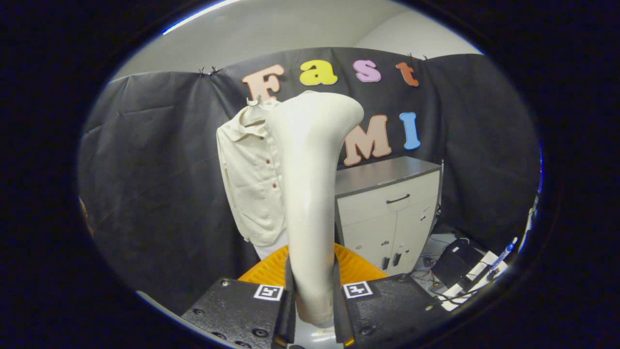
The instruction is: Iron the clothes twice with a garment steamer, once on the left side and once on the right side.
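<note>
**Steamer held upright in front of the hanging shirt**

I have the garment steamer (310, 194) in the gripper (314, 295). Its cream body rises straight up from between the two fingers, and its curved head reaches the height of the shirt's collar. Both fingers press on the lower handle, one on each side, so the gripper is closed firmly on it with only the handle's width between them.

The cream shirt (249, 179) hangs just beyond the steamer, against the black cloth wall (155, 184). I can see its collar, a line of dark buttons and its left half; the steamer's body covers its right part from here. Whether the steamer's head touches the fabric I cannot tell.

Below the shirt, just ahead of the fingers, sits something orange and ribbed (356, 269), partly hidden by the steamer and the gripper.

To the right of the shirt stands a pale cabinet (387, 218) with a dark grey top, a drawer with a black handle and two doors below. Further right, on the floor by the cabinet's foot, lie loose cables, a black device (455, 264) and a white strip (477, 278) with a blue-tipped pen-like thing (503, 253) on it.

Above the cloth I see a pale wall and ceiling (290, 29).
</note>
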